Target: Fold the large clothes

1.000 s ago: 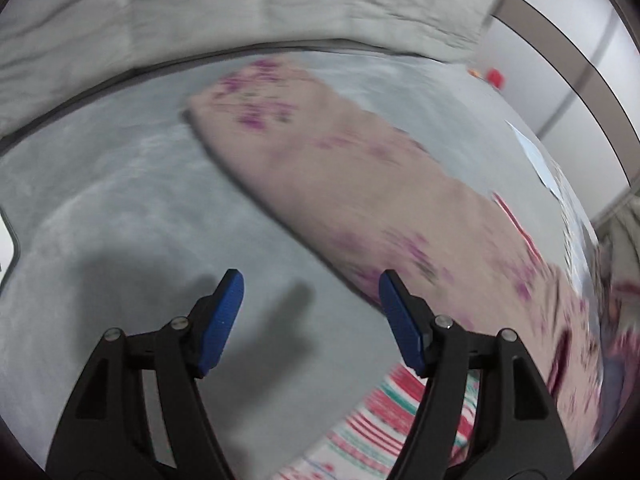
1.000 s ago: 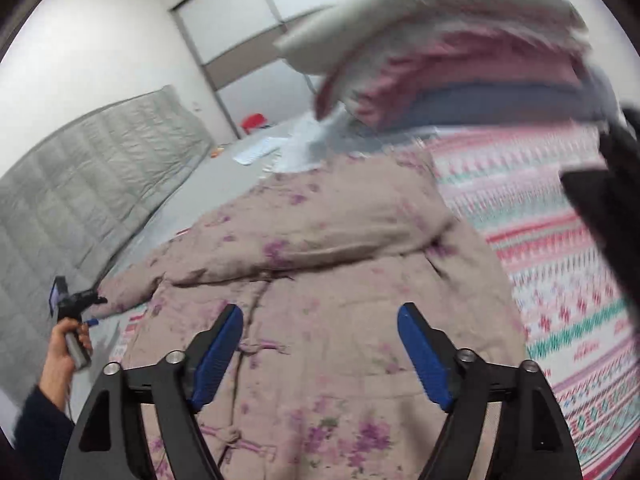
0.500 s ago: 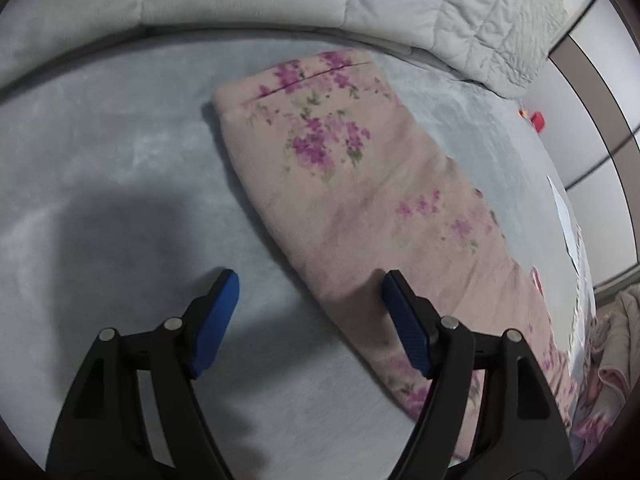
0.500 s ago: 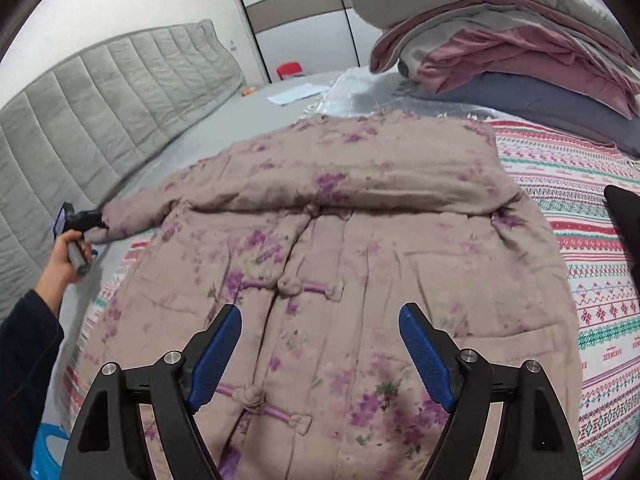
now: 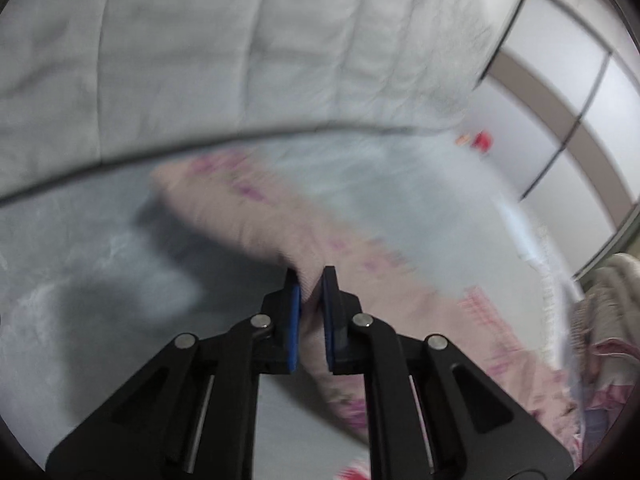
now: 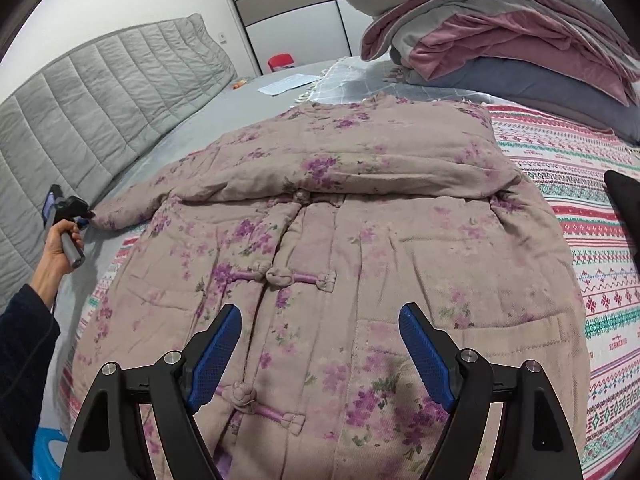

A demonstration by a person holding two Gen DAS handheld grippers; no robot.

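A padded pink-beige jacket with purple flowers [image 6: 360, 220] lies spread out, front up, on the bed. Its left sleeve [image 5: 240, 216] stretches across the grey sheet. My left gripper [image 5: 311, 276] is closing, and its blue pads pinch a fold at the sleeve's near edge. The right wrist view shows this gripper [image 6: 90, 214] at the cuff end, held by a hand [image 6: 60, 240]. My right gripper [image 6: 320, 310] stands open above the jacket's lower front, near the knot buttons, with nothing between its pads.
A grey quilted headboard [image 6: 100, 92] runs along the left. Folded blankets and a pillow [image 6: 500, 32] are stacked at the back right. A striped patterned bedspread [image 6: 592, 240] lies under the jacket. A sheet of paper [image 6: 288, 82] and a red object [image 6: 280, 62] sit far back.
My left gripper went from wide open beside the sleeve to pinched on its edge, and it rose. My right gripper sank closer to the jacket front and stayed open.
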